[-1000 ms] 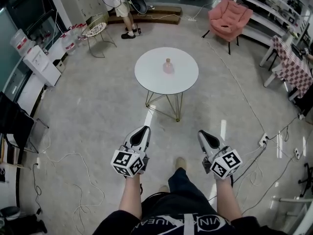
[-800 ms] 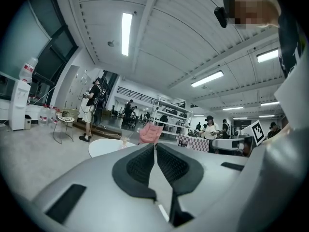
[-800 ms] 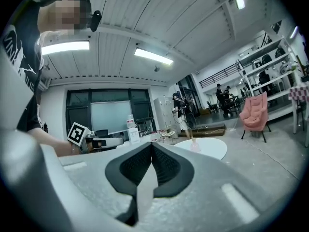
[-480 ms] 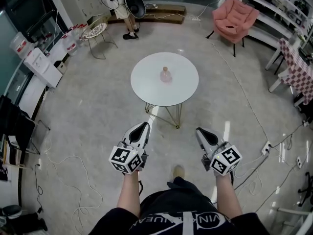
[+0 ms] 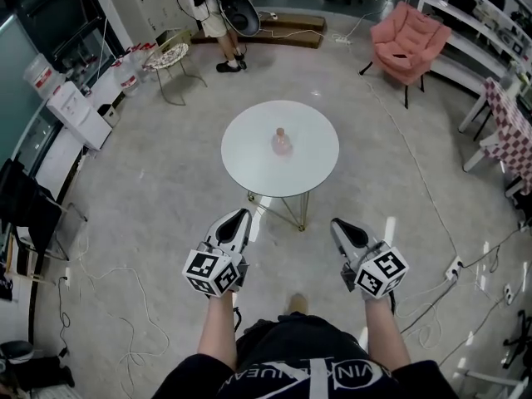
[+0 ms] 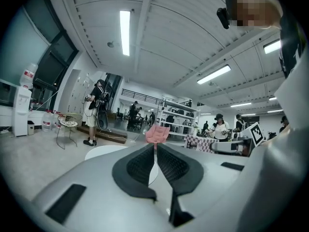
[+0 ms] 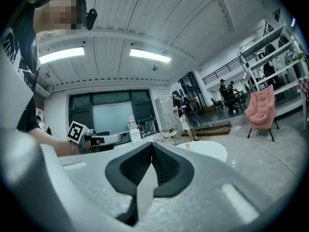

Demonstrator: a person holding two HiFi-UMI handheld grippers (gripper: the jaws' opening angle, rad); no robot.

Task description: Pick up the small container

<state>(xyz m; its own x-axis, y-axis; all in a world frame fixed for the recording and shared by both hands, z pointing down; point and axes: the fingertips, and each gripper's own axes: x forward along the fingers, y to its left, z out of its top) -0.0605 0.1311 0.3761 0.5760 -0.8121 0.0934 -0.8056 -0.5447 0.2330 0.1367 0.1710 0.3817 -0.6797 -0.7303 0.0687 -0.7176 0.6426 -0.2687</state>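
The small container (image 5: 281, 140), a pale pink bottle-like thing, stands upright near the middle of a round white table (image 5: 249, 160) ahead of me. My left gripper (image 5: 242, 215) and right gripper (image 5: 337, 224) are held side by side over the floor, well short of the table, both shut with nothing in them. In the right gripper view the shut jaws (image 7: 151, 144) point toward the table (image 7: 212, 151), and the container (image 7: 188, 147) shows as a small pink speck on it. The left gripper view shows shut jaws (image 6: 154, 145) and the table's edge (image 6: 101, 152); the container is hidden there.
A person (image 5: 212, 11) stands beyond the table beside a wire chair (image 5: 170, 56). A pink armchair (image 5: 407, 33) is at the back right, a checked table (image 5: 509, 115) and shelves at the right. Cables (image 5: 125, 273) and a power strip (image 5: 454, 268) lie on the floor.
The table and container have slid lower in the head view and come nearer as the person walks forward. Both grippers stay shut in the same pose.
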